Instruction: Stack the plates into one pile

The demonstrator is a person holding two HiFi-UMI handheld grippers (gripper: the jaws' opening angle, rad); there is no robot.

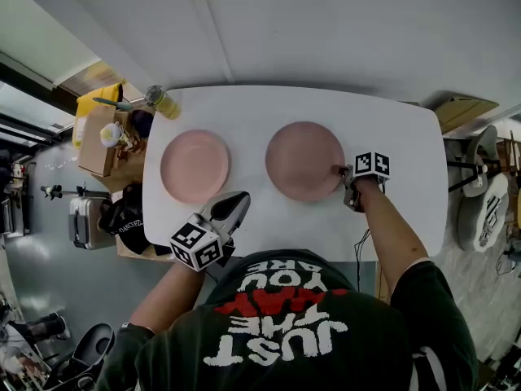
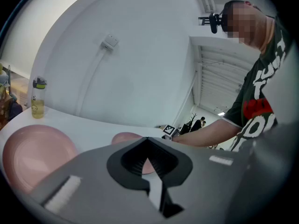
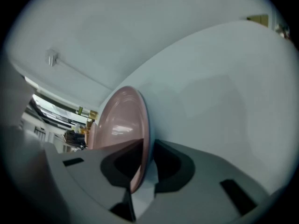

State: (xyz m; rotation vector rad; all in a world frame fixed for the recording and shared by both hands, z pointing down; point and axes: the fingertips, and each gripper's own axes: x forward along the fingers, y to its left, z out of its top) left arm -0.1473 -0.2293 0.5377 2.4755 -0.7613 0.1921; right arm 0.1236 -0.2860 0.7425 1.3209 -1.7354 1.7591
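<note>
Head view — two pink plates, two claws, one table, one bottle.

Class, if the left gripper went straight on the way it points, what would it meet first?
Probably the right-hand round pink plate, at its near left rim; depth is unclear.

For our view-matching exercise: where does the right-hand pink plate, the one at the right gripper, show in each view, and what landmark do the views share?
Head view: right-hand plate right of centre, right gripper at its rim.
Left gripper view: small, at centre, partly behind the jaws.
Right gripper view: edge-on at centre, rim between the jaws.
Shared landmark: the white table under it.
</note>
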